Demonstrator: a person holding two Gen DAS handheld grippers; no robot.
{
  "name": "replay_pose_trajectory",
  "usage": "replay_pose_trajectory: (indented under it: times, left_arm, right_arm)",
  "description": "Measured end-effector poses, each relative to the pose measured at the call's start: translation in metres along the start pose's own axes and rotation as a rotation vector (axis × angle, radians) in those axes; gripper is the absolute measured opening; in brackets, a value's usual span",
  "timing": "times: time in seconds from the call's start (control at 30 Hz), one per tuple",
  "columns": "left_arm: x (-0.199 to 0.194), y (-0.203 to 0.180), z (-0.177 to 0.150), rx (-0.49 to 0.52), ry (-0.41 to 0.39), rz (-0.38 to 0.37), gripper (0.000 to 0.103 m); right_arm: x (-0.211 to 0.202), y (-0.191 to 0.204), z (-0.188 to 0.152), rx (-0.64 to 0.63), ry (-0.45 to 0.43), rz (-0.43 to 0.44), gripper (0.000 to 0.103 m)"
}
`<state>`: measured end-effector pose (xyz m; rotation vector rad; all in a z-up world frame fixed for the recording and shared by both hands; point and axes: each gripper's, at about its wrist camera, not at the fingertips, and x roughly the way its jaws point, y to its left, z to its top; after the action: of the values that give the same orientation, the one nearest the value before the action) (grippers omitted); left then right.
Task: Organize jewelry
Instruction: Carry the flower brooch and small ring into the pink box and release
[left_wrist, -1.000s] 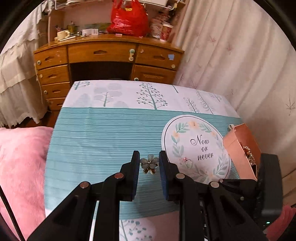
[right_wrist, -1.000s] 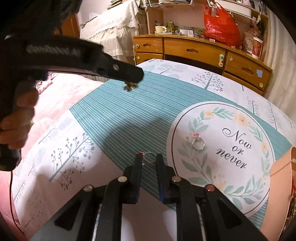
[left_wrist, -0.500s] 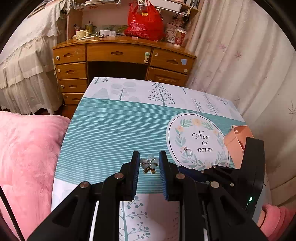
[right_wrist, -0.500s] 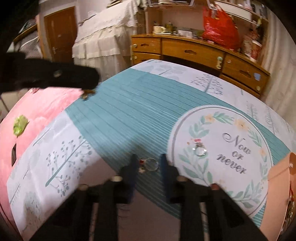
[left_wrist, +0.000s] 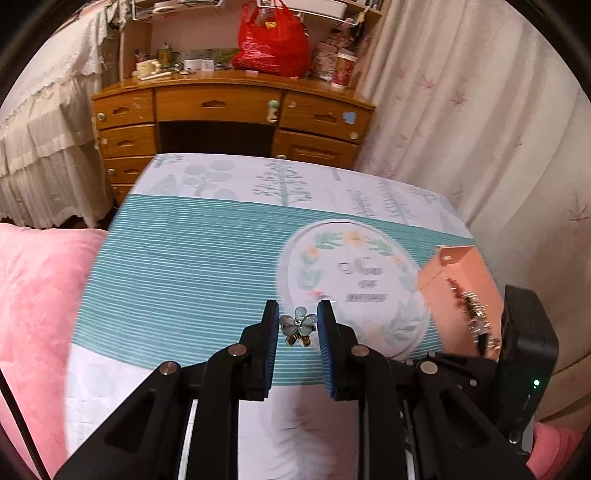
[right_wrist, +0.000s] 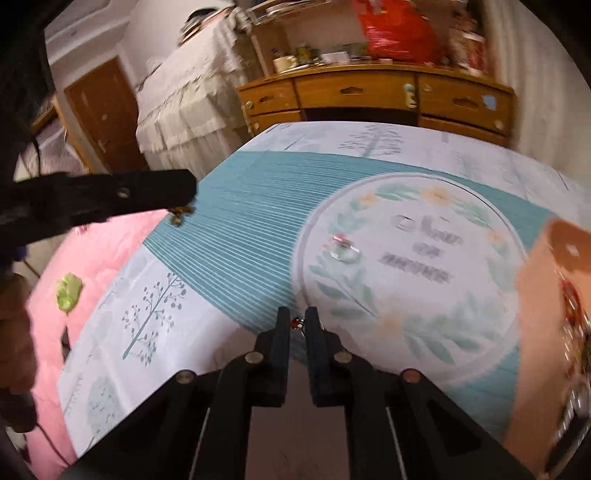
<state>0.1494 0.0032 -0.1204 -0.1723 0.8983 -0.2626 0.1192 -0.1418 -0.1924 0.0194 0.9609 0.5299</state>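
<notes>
My left gripper (left_wrist: 297, 318) is shut on a pale blue flower ornament (left_wrist: 298, 325) and holds it above the teal striped tablecloth (left_wrist: 184, 273). It shows from the side in the right wrist view (right_wrist: 181, 216). My right gripper (right_wrist: 297, 320) is shut on a small ring with a red stone (right_wrist: 296, 324), just above the cloth's front part. Another ring (right_wrist: 345, 249) lies on the round "Now or never" print (right_wrist: 413, 266). An open pink jewelry box (left_wrist: 460, 291) with several pieces inside stands at the right; it also shows in the right wrist view (right_wrist: 546, 332).
A wooden desk with drawers (left_wrist: 229, 118) stands behind the table, with a red bag (left_wrist: 271, 40) on top. A pink blanket (left_wrist: 33, 314) lies to the left. A curtain (left_wrist: 480, 122) hangs at the right. A green item (right_wrist: 68, 291) lies on the blanket.
My right gripper has closed on the ring with the red stone and lifted it off the cloth. Both grippers have shifted; the left still holds the flower ornament.
</notes>
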Motion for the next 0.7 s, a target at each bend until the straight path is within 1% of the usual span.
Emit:
replay_pose_trajectory:
  times: [0.13, 0.27, 0.33, 0.47, 0.53, 0.6, 0.7]
  left_arm:
    - [0.013, -0.029, 0.003, 0.016, 0.019, -0.057, 0.019]
    - [0.025, -0.068, 0.006, 0.074, 0.044, -0.104, 0.019]
    - [0.032, -0.088, 0.007, 0.105, 0.067, -0.128, 0.019]
    - [0.042, -0.125, 0.005, 0.159, 0.102, -0.178, 0.019]
    - [0.047, -0.144, 0.004, 0.184, 0.118, -0.229, 0.019]
    - [0.051, -0.16, 0.003, 0.209, 0.128, -0.263, 0.019]
    - [0.057, -0.183, -0.002, 0.254, 0.157, -0.294, 0.019]
  right_arm:
    - [-0.028, -0.023, -0.012, 0.054, -0.011, -0.009, 0.008]
    - [-0.067, -0.044, -0.02, 0.124, -0.071, 0.008, 0.008]
    - [-0.085, -0.055, -0.022, 0.151, -0.104, -0.001, 0.008]
    - [-0.118, -0.075, -0.027, 0.195, -0.153, -0.054, 0.008]
    - [-0.133, -0.087, -0.031, 0.211, -0.168, -0.089, 0.008]
    - [-0.146, -0.097, -0.036, 0.213, -0.186, -0.128, 0.008]
    - [-0.157, -0.111, -0.041, 0.222, -0.194, -0.188, 0.008]
